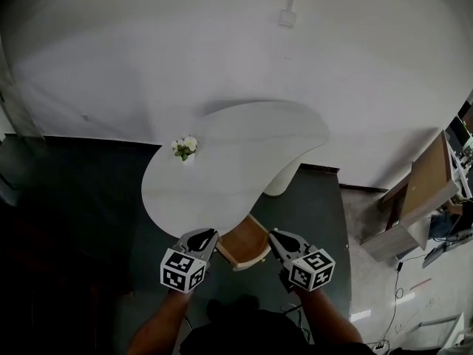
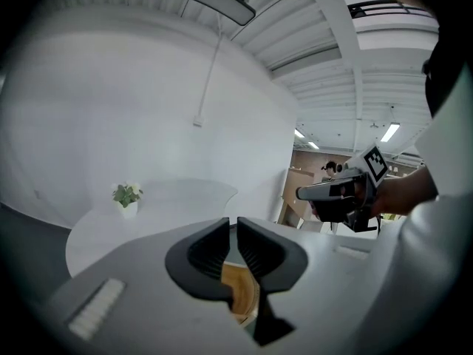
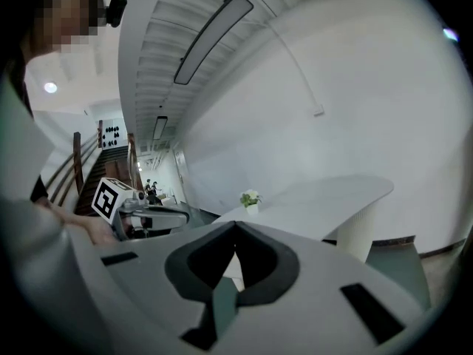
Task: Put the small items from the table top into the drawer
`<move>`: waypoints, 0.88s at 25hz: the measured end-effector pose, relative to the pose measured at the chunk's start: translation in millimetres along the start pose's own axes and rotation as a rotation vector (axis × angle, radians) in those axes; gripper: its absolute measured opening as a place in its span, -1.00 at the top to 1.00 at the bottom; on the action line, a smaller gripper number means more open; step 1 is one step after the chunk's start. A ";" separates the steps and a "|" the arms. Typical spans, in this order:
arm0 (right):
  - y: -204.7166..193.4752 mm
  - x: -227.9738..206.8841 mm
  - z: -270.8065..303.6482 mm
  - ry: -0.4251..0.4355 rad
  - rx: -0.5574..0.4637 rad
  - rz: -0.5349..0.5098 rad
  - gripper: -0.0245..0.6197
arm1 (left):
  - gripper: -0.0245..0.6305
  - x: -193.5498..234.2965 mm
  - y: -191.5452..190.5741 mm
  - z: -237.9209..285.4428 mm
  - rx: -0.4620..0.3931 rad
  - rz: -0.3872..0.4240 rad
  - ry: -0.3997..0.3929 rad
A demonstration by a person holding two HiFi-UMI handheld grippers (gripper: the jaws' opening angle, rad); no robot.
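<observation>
A white curved table (image 1: pixel 244 154) carries only a small potted plant (image 1: pixel 185 148) near its left edge. Under its near edge sits a light wooden drawer-like piece (image 1: pixel 244 244), showing an open top. My left gripper (image 1: pixel 209 235) hovers at that piece's left side and my right gripper (image 1: pixel 275 237) at its right. In the left gripper view the left gripper (image 2: pixel 233 222) has a narrow slit between its jaws, nothing in it, with the wood (image 2: pixel 240 291) below. In the right gripper view the right gripper (image 3: pixel 235 226) has its tips touching and holds nothing.
The table's white pedestal (image 1: pixel 283 180) stands on the dark floor at the right. A wooden cabinet (image 1: pixel 421 191) with cables beside it stands at the far right. A white wall with a small box (image 1: pixel 287 17) lies behind the table.
</observation>
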State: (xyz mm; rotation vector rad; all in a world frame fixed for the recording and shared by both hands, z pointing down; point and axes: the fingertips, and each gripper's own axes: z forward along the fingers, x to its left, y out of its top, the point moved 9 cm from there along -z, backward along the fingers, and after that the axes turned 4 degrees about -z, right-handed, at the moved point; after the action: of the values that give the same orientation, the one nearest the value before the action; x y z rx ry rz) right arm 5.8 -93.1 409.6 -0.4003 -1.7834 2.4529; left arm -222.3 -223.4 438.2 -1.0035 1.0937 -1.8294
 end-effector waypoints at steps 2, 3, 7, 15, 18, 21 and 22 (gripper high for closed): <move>7.7 2.0 -2.0 0.009 -0.018 -0.015 0.89 | 0.83 1.1 7.0 -7.1 -0.008 0.022 0.034; 12.1 2.6 -3.0 0.026 -0.032 -0.019 0.89 | 0.87 2.1 10.4 -9.6 -0.012 0.031 0.055; 26.1 -0.9 -8.9 0.088 -0.068 -0.054 0.89 | 0.89 -3.1 22.9 -12.4 -0.048 0.027 0.053; 77.5 -51.8 -36.2 0.142 -0.173 -0.118 0.89 | 0.89 -33.9 71.0 5.6 -0.136 0.091 0.083; 90.1 -67.1 -44.6 0.139 -0.201 -0.163 0.89 | 0.89 -45.9 76.7 16.8 -0.185 0.031 0.108; 91.6 -74.4 -54.2 0.137 -0.251 -0.144 0.89 | 0.89 -56.0 77.1 22.8 -0.219 -0.025 0.113; 89.7 -75.3 -59.1 0.140 -0.272 -0.113 0.89 | 0.89 -59.8 76.2 24.2 -0.216 -0.025 0.117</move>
State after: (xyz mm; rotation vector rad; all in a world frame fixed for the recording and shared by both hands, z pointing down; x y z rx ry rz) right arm 101.2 -83.6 320.1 -0.4640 -2.0227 2.0596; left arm -160.8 -203.7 362.0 -1.0475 1.3783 -1.8375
